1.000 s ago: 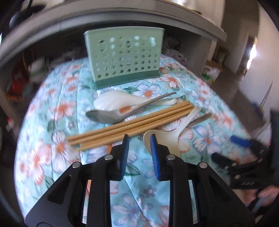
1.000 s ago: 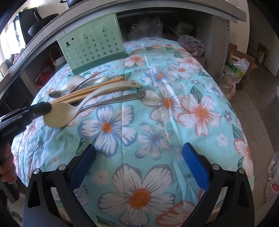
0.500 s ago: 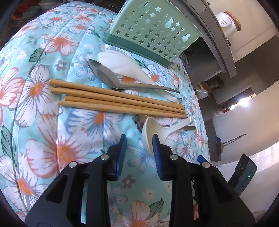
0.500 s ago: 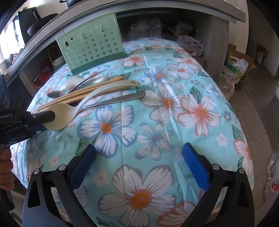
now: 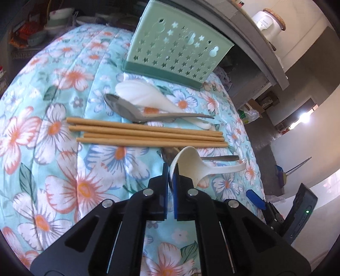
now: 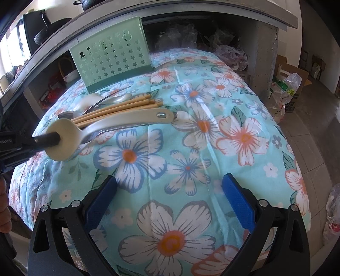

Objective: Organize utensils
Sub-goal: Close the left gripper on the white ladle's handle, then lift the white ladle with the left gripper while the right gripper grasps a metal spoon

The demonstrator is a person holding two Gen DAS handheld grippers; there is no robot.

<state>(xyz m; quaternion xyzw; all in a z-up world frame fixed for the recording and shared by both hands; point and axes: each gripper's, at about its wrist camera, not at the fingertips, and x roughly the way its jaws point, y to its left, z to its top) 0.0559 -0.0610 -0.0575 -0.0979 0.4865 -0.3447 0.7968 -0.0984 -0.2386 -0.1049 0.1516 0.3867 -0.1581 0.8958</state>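
Observation:
My left gripper (image 5: 169, 176) is shut on the rim of a cream plastic ladle (image 5: 191, 163), tilting its bowl up; the handle points right. The ladle also shows in the right wrist view (image 6: 119, 125), gripped at the left. Beyond it lie several wooden chopsticks (image 5: 146, 133), a metal spoon (image 5: 136, 110) and a white rice paddle (image 5: 146, 95). Another metal spoon (image 5: 221, 158) lies under the ladle. A green perforated utensil holder (image 5: 178, 55) stands at the back, also in the right wrist view (image 6: 112, 63). My right gripper (image 6: 169, 199) is open and empty above the front of the table.
The table is covered with a teal floral cloth (image 6: 212, 131). A grey shelf (image 6: 191, 12) overhangs the back. Plastic bags and boxes (image 6: 286, 89) sit on the floor to the right. The right gripper's blue pad (image 5: 255, 198) shows at the table's right edge.
My left gripper has closed on the ladle's bowl rim and tipped the bowl up off the cloth. The right gripper has not moved.

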